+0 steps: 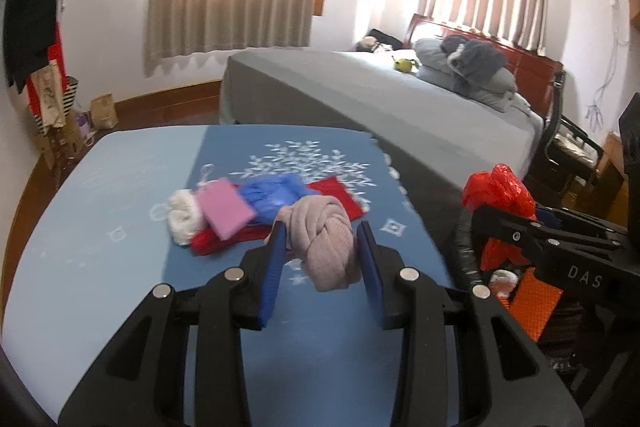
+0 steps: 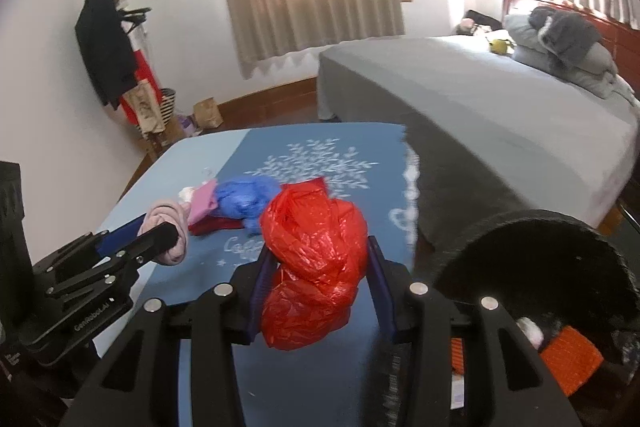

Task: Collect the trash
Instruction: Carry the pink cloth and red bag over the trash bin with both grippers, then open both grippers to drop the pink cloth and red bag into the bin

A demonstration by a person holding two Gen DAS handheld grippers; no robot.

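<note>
My left gripper (image 1: 322, 239) is shut on a knotted beige cloth bundle (image 1: 324, 243) and holds it above the blue table (image 1: 100, 227). It also shows in the right wrist view (image 2: 170, 227). My right gripper (image 2: 320, 251) is shut on a crumpled red plastic bag (image 2: 316, 263), also seen in the left wrist view (image 1: 500, 195), beside a dark round bin (image 2: 540, 267). On the table lie a blue plastic bag (image 1: 276, 195), a pink pad (image 1: 224, 211), a white wad (image 1: 182, 219) and a red cloth (image 1: 340, 193).
The bin at the table's right holds an orange item (image 2: 568, 355) and other bits. A grey bed (image 1: 400, 99) with pillows stands behind the table. A coat rack (image 2: 108, 47) and paper bags (image 2: 208, 113) stand at the left wall.
</note>
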